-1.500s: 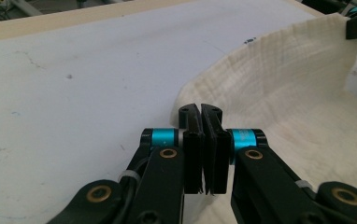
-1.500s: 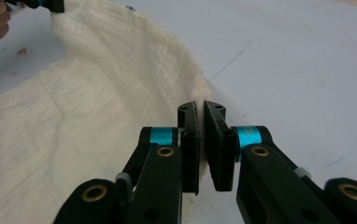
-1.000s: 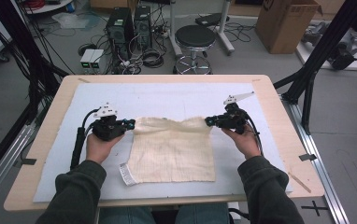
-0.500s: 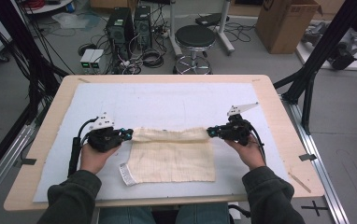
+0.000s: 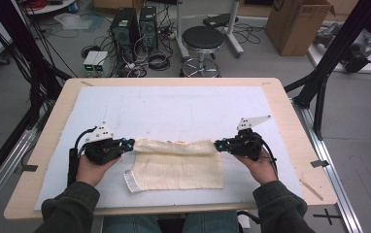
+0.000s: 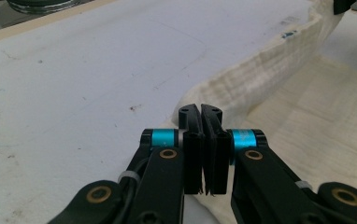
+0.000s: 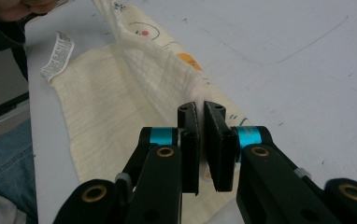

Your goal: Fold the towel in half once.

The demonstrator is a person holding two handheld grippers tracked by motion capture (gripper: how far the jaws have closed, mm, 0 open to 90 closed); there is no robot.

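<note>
While both grippers pinch the cloth (image 5: 176,162), we see it half folded on the white mat (image 5: 174,109) near the front edge of the surface (image 5: 290,121). Left gripper (image 5: 131,142): fingers (image 6: 190,126) closed tight on the cloth's far left corner. Right gripper (image 5: 217,144): fingers (image 7: 214,126) clamped on the far right corner, fabric squeezed between them. The held edge is lifted and stretched between the two, the lower part flat on the mat. A label (image 5: 131,181) sticks out at the near left corner. In the right gripper view we see printed figures (image 7: 144,32) on the raised side.
</note>
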